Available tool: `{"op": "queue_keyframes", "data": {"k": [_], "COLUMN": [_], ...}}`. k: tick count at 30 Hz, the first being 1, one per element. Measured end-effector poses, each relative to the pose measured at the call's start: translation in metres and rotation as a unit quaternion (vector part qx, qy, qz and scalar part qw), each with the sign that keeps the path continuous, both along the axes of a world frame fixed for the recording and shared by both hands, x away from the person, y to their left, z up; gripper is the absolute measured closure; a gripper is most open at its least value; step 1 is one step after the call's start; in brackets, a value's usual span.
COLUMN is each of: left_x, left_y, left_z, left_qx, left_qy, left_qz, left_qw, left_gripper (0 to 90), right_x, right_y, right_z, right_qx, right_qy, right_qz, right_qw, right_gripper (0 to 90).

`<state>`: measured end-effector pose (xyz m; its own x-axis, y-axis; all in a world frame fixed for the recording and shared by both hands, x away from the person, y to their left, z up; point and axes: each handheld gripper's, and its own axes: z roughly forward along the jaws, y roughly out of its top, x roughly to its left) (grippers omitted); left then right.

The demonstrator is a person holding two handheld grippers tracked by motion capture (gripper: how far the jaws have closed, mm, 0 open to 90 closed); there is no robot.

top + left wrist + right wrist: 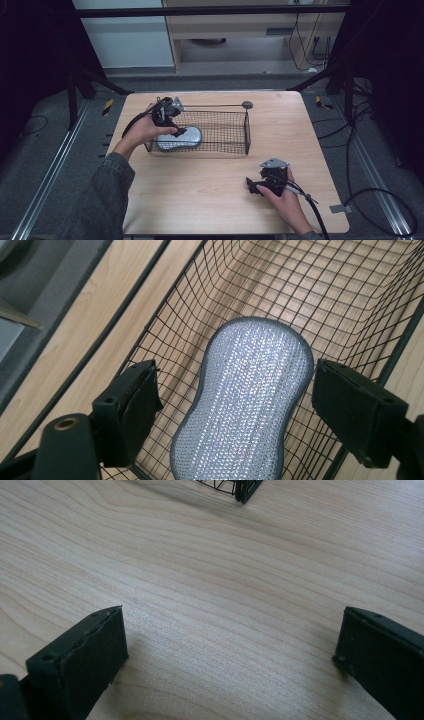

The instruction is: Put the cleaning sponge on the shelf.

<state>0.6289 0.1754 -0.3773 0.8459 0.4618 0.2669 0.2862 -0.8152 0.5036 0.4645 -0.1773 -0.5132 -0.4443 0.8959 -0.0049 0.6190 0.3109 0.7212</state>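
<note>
The scrub pad (179, 139) looks light and soft: a peanut-shaped cushion with a shiny knitted metallic cover and a grey edge. In my judgement it will squash under pressure, and the weave should give decent friction. The narrow waist is the best place to pinch it, across its width.

It lies flat on the floor of the wire basket (247, 125), at the basket's 9 o'clock end in the high view. The left tongs (177, 131) reach down into the basket over it. In the left gripper view the jaws stand wide, one on each side of the pad's upper lobe, pads clear of its edges.

The right tongs (252, 186) rest on the counter (200, 200) at about 4 o'clock from the basket, wide apart and holding nothing.
</note>
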Motion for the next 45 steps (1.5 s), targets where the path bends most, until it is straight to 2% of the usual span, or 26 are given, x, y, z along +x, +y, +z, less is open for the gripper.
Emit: {"op": "queue_keyframes", "data": {"k": [4,5,7,9,13,16,19,20,24,33,42,45], "left_x": [-0.008,-0.008,-0.014,-0.015,-0.025,-0.030,-0.036,-0.041,-0.048,-0.069,-0.103,-0.111], "left_y": [-0.001,-0.001,-0.001,-0.001,-0.002,-0.003,-0.001,0.001,0.005,0.013,0.025,0.028], "left_z": [0.007,0.007,0.012,0.012,0.016,0.016,0.016,0.017,0.016,0.017,0.006,0.003], "left_qx": [-0.012,-0.012,-0.025,-0.026,-0.039,-0.050,-0.058,-0.068,-0.079,-0.080,-0.108,-0.099], "left_qy": [-0.015,-0.015,-0.018,-0.019,-0.026,-0.023,-0.027,-0.023,-0.023,-0.035,-0.043,-0.051], "left_qz": [0.003,0.003,0.008,0.008,0.025,0.035,0.046,0.056,0.060,0.077,0.100,0.103], "left_qw": [0.9998,0.9998,0.9995,0.9994,0.9986,0.9979,0.9969,0.9958,0.9948,0.9932,0.9882,0.9885], "left_gripper": [18.7,18.6,18.4,17.8,10.2,5.4,4.2,4.1,3.7,3.8,3.6,3.6], "right_x": [0.000,0.000,0.000,0.000,0.000,0.000,0.000,0.000,0.000,0.000,0.000,0.000], "right_y": [0.000,0.000,0.000,0.000,0.000,0.000,0.000,0.000,0.000,0.000,0.000,0.000], "right_z": [0.000,0.000,0.000,0.000,0.000,0.000,0.000,0.000,0.000,0.000,0.000,0.000], "right_qx": [0.000,0.000,0.000,-0.001,-0.001,0.000,0.000,0.000,0.000,0.000,0.000,0.000], "right_qy": [0.001,0.001,0.000,0.000,0.000,0.000,0.000,0.000,0.000,0.000,0.000,0.000], "right_qz": [0.000,0.000,0.000,0.000,-0.001,-0.001,-0.001,-0.001,-0.001,-0.001,-0.002,-0.002], "right_qw": [1.0000,1.0000,1.0000,1.0000,1.0000,1.0000,1.0000,1.0000,1.0000,1.0000,1.0000,1.0000], "right_gripper": [0.4,0.4,0.4,0.4,0.4,0.4,0.4,0.4,0.4,0.4,0.4,0.4]}}
